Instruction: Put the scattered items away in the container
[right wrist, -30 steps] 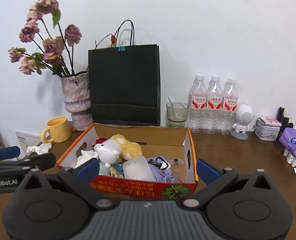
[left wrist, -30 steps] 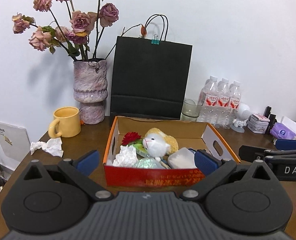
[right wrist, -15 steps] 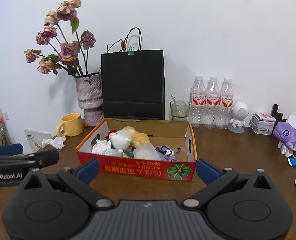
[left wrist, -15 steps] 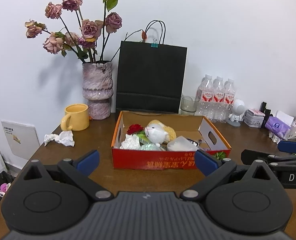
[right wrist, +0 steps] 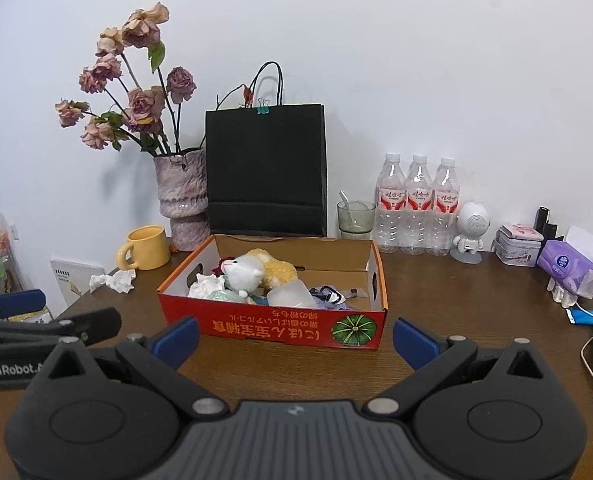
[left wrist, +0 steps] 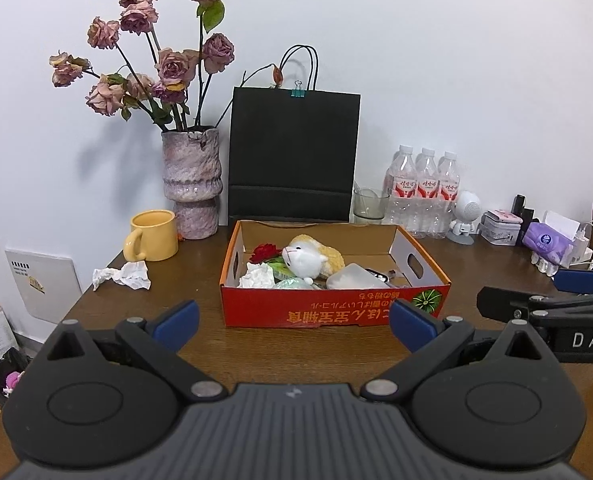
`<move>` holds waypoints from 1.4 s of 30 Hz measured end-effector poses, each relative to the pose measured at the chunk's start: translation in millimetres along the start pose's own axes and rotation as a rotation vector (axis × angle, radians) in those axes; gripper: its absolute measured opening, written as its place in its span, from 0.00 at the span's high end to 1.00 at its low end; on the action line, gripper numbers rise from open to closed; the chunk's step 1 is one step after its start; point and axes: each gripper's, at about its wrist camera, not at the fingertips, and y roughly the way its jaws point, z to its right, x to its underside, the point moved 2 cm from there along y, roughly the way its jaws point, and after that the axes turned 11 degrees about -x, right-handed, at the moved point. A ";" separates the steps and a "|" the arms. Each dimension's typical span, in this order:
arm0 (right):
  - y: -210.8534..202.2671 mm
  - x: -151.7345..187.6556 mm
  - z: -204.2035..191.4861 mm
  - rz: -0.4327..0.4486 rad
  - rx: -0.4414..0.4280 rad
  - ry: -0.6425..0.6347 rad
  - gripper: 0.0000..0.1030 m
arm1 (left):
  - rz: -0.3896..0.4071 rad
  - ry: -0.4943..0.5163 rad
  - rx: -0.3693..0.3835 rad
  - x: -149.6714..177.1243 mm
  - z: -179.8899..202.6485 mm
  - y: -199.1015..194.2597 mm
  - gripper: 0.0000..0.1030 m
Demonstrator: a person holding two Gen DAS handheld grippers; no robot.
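Observation:
A red-and-orange cardboard box stands mid-table. It holds a white plush sheep, a red flower, crumpled tissue and a clear plastic piece. A crumpled white tissue lies on the table left of the box. My left gripper is open and empty, held back from the box. My right gripper is open and empty, also in front of the box.
A yellow mug, a vase of dried roses and a black paper bag stand behind the box. Water bottles, a glass, a small white robot figure, a tin and a purple tissue pack stand at the right.
Both grippers have pulled back and up from the box, which now looks smaller and farther away. Both stay open and empty.

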 end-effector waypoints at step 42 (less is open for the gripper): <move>3.0 3.6 -3.8 -0.014 0.006 -0.011 0.00 | -0.010 0.007 -0.022 2.1 -1.0 2.8 0.00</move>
